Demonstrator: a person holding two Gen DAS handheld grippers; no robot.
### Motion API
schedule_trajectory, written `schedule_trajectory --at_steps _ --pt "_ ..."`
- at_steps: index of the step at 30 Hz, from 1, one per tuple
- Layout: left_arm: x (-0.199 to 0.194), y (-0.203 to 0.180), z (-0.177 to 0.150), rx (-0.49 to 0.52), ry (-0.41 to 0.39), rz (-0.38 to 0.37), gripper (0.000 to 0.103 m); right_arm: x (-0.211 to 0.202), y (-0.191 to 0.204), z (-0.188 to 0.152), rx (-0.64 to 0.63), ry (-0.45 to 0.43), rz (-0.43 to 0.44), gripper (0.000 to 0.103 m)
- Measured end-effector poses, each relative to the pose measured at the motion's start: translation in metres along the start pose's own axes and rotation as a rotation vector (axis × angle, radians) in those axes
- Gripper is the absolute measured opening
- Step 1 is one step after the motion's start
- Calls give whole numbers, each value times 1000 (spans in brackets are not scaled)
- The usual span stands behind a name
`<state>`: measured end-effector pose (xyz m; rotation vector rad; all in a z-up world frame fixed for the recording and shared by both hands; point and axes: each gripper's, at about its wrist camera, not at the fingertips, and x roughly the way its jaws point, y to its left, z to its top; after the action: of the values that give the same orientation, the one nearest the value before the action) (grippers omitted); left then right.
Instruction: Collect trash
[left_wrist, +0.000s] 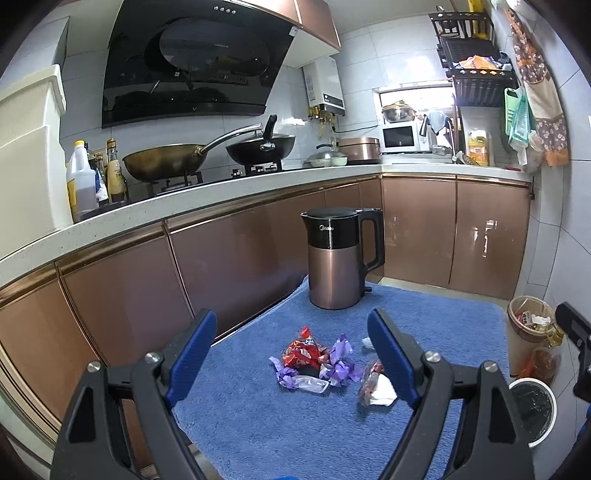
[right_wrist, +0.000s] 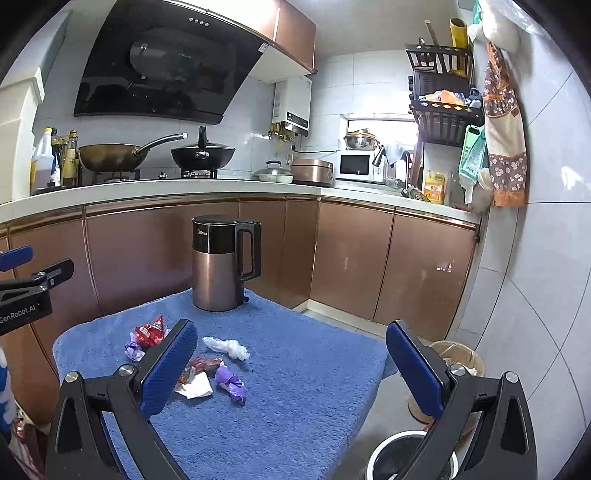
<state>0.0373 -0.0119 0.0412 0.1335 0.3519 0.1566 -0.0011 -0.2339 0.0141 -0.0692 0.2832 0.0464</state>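
I count one electric kettle (right_wrist: 221, 263) at twelve o'clock, two woks (right_wrist: 110, 156) on the stove, one microwave (right_wrist: 360, 166), two bins (right_wrist: 458, 360) at four o'clock.

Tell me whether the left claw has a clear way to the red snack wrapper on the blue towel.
Probably yes: the left claw is open, and the red snack wrapper lies uncovered ahead between its fingers.

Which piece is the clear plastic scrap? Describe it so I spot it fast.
Start at the kettle on the blue towel. Just in front lies the clear plastic scrap, crumpled and whitish, alone. The red wrappers and the purple wrapper are coloured.
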Motion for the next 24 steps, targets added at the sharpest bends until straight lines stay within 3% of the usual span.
schedule_trajectory --at_steps 9,16,20,24 --pt "19 10 -13 3 63 -13 83 8 -13 -2 29 12 -7 103" --pt "50 25 -33 -20 172 -74 83 45 -14 -12 50 90 121 103" --pt "73 17 -51 -25 264 -167 83 75 -11 -25 74 171 210 99" --pt "106 -1 -72 -22 383 -293 83 105 -2 -39 69 250 269 86"
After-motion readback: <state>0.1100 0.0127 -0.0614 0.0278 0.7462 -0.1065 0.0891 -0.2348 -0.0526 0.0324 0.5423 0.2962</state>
